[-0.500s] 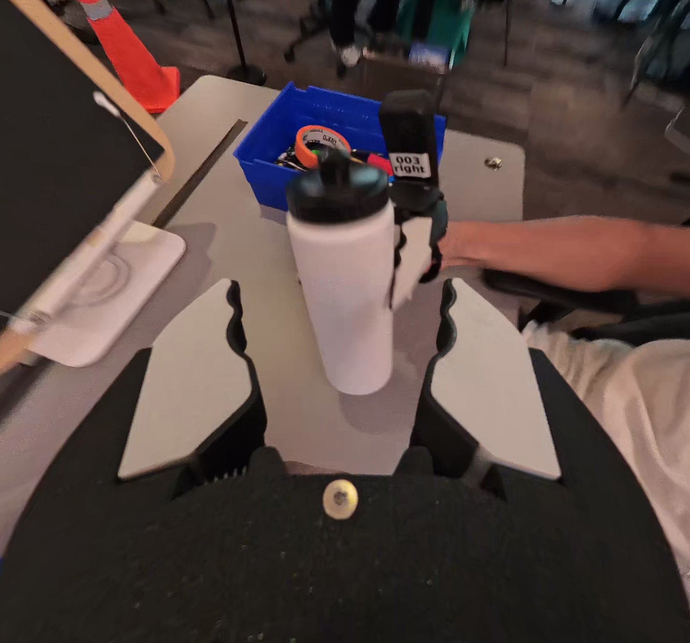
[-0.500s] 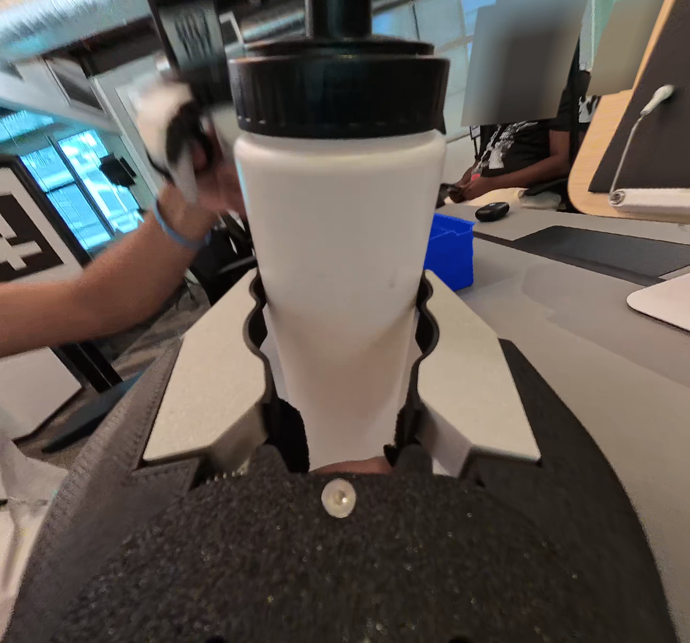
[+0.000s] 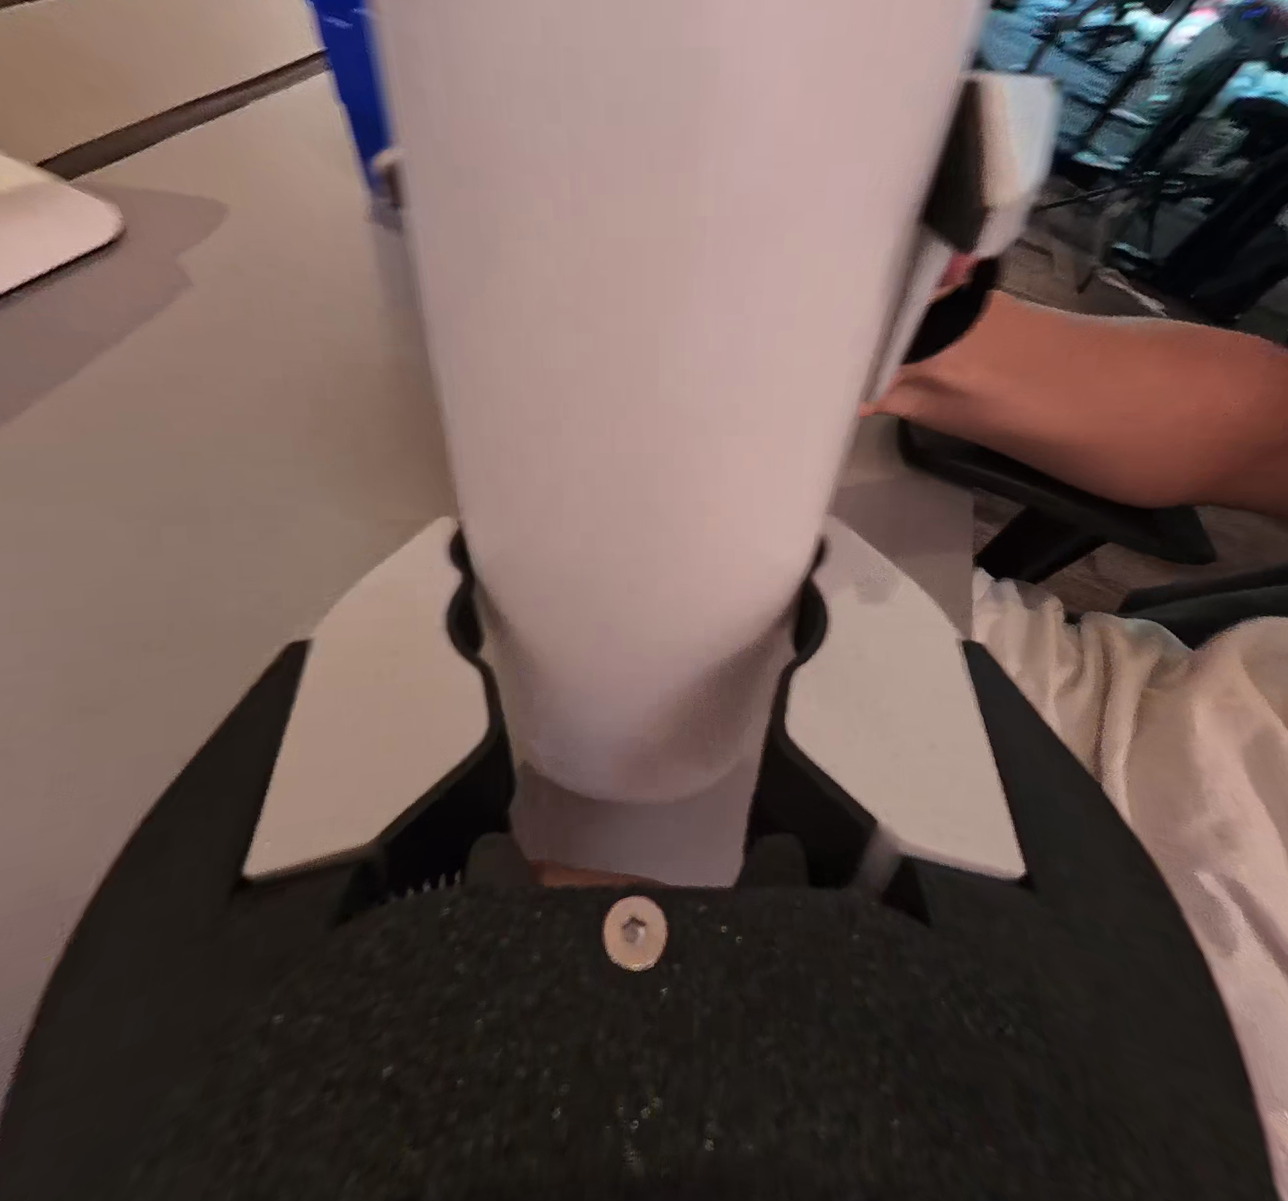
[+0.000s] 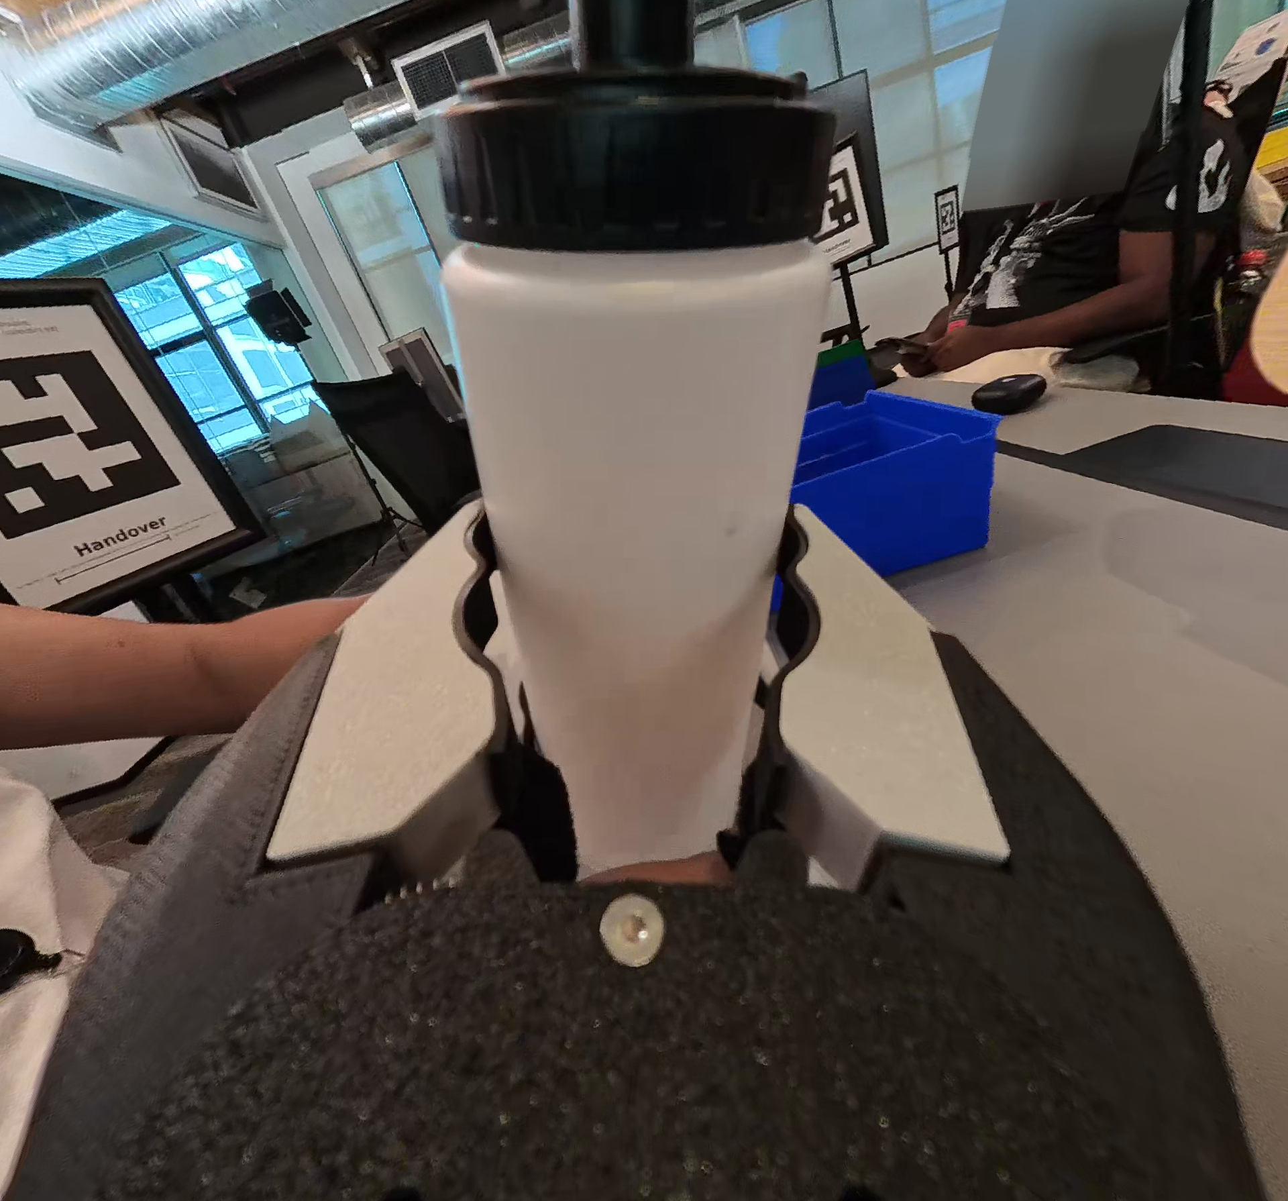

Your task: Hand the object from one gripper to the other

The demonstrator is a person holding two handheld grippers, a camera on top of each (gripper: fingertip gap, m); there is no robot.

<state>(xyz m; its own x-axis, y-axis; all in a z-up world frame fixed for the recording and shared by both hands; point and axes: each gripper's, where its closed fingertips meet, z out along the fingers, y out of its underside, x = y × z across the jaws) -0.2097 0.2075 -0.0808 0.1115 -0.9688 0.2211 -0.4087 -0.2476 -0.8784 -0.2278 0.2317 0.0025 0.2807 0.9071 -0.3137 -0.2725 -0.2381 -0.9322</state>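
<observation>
The white bottle [image 4: 627, 470] with a black cap [image 4: 631, 164] stands upright in the air between both grippers. In the right wrist view my right gripper [image 4: 638, 540] is shut on its middle. In the left wrist view the bottle [image 3: 641, 331] fills the frame, blurred, and its cap is out of frame. My left gripper [image 3: 638, 540] has its fingers against both sides of the bottle's lower part, with the base down near the palm. The right gripper [image 3: 976, 191] shows at the bottle's upper right, clamped on it.
A blue bin [image 4: 899, 470] sits on the grey table [image 4: 1115, 645] just behind the bottle and shows in the left wrist view [image 3: 348, 66]. A white stand base [image 3: 42, 226] is at the left. A person [image 4: 1059, 275] sits across the table. A marker board [image 4: 83, 442] stands left. Left tips to right tips: about 8 cm.
My left gripper has moved forward around the bottle, and its jaws have closed in from wide open onto the lower part. The right gripper keeps its hold on the bottle.
</observation>
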